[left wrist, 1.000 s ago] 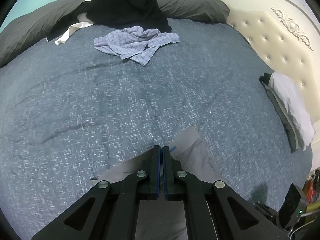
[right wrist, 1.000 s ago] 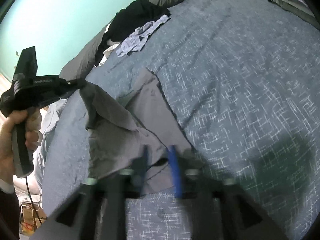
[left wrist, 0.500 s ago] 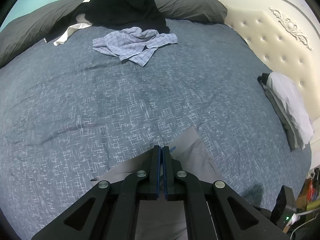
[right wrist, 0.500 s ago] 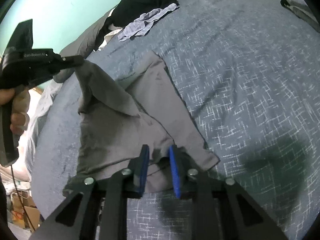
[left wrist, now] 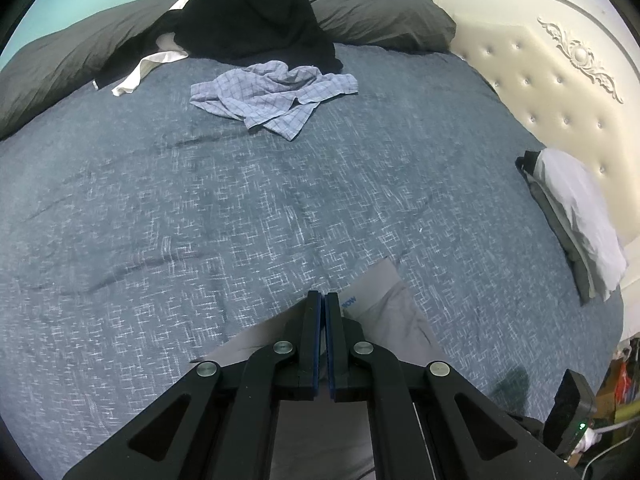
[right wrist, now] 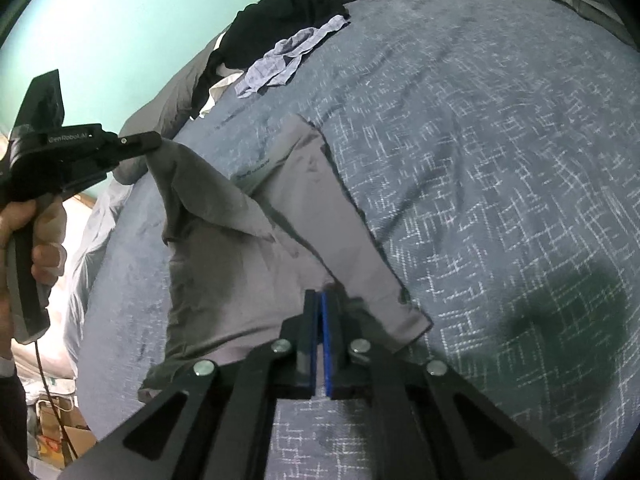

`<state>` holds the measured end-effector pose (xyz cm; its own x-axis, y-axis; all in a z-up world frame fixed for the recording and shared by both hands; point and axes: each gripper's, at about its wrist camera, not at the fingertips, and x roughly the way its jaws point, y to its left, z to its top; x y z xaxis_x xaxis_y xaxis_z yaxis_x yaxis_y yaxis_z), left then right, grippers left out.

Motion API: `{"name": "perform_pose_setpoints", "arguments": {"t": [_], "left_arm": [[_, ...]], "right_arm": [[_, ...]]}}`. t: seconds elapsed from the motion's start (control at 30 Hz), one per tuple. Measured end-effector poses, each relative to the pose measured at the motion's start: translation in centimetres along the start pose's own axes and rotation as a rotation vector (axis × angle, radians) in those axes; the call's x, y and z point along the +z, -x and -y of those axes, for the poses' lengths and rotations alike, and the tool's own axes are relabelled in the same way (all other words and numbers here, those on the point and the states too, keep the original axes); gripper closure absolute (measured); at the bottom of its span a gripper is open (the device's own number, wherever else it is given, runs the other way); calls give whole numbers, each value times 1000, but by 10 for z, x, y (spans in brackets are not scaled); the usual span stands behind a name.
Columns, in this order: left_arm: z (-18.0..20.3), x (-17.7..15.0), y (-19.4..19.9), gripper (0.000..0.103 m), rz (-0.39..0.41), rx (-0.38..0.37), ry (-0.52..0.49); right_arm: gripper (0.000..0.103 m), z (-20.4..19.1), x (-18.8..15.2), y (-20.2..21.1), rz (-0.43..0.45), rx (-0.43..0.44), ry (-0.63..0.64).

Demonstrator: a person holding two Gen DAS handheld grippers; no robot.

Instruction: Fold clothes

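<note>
While the left gripper [right wrist: 154,142] stays clamped on the grey garment [right wrist: 248,248], the right gripper's [right wrist: 320,300] jaws have closed on it.

Dim indoor light, soft shadows, fisheye-warped edges, slight blur

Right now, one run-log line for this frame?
left claw: shut on grey garment, corner lifted | right claw: shut on its near edge | checked shirt: unfolded

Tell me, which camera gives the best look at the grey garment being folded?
The right wrist view. It shows most of the grey garment spread on the bed, one corner lifted by the left claw, the right claw shut on its near edge. The left wrist view shows only a small part past its own fingers.
</note>
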<state>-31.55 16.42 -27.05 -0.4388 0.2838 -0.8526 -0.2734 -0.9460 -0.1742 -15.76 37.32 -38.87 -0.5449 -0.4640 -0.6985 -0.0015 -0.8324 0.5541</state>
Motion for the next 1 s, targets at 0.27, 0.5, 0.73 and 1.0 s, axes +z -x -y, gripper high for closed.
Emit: {"name": "perform_pose_setpoints", "arguments": {"t": [0.27,0.5,0.73,1.0], "left_arm": [[15,10,-4,101,1,-8,-17],[38,25,-23,101,-23,-24,-44],[59,33,-54,101,-68,-34,-86],[67,33,-90,101,-110,-36,-90]], "right_arm": [[101,6,0,27,64,10,-7],[101,16,0,36,77,5,-27],[101,25,-5,41,69,-6,-39],[101,38,-6,45,67,-21,-60]]}}
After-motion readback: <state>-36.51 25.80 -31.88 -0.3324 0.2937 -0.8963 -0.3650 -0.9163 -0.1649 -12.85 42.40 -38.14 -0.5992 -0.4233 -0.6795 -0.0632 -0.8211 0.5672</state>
